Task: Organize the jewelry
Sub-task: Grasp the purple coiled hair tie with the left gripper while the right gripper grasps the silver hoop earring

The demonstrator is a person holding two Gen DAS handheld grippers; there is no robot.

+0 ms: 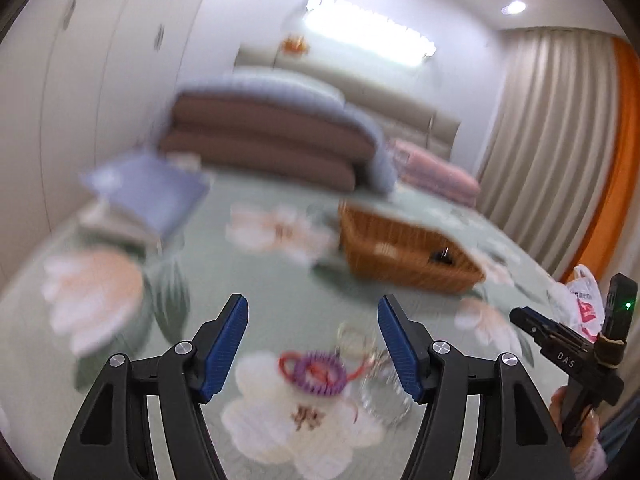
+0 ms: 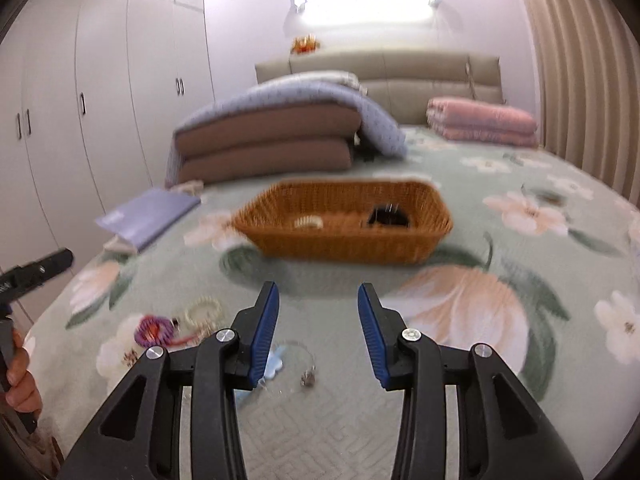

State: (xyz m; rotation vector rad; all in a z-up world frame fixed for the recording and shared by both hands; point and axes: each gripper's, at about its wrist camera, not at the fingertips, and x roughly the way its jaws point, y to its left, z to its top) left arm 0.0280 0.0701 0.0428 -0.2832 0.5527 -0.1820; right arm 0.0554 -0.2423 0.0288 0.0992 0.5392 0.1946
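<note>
1. Left wrist view: my left gripper [image 1: 313, 322] stands wide open with nothing between its blue pads [image 1: 226, 350]; they touch nothing and hang above the floral bedspread [image 1: 280, 292].
2. Same view: below the gap between the pads, nearer me than the wicker basket [image 1: 404, 248], a purple coil hair tie [image 1: 320, 374] lies on a white printed flower, tangled with a red cord [image 1: 290, 362]. Pale bracelets [image 1: 356, 338] lie just beside it, too blurred to tell apart.
3. Same view: the wicker basket sits on the bedspread beyond the jewelry, with a dark item [image 1: 440, 257] inside near its right end; blur hides any more of its contents.
4. Same view: my right gripper [image 1: 520, 316] shows to the right of the basket; from here I cannot tell how its jaws stand.
5. Right wrist view: my right gripper [image 2: 318, 292] is partly open, its pads empty and clear of the bedspread [image 2: 500, 320].
6. Same view: the wicker basket [image 2: 344, 240] lies straight ahead, holding a cream bracelet [image 2: 309, 222] left of centre and a black hair clip [image 2: 388, 216] toward the right.
7. Same view: nearer me and left of the basket lie the purple coil hair tie [image 2: 154, 330], a cream beaded bracelet [image 2: 204, 312], and a thin silver bangle [image 2: 298, 354] with a small charm [image 2: 308, 379].
8. Same view: my left gripper [image 2: 60, 259] enters at the left edge, held by my hand [image 2: 22, 380].
</note>
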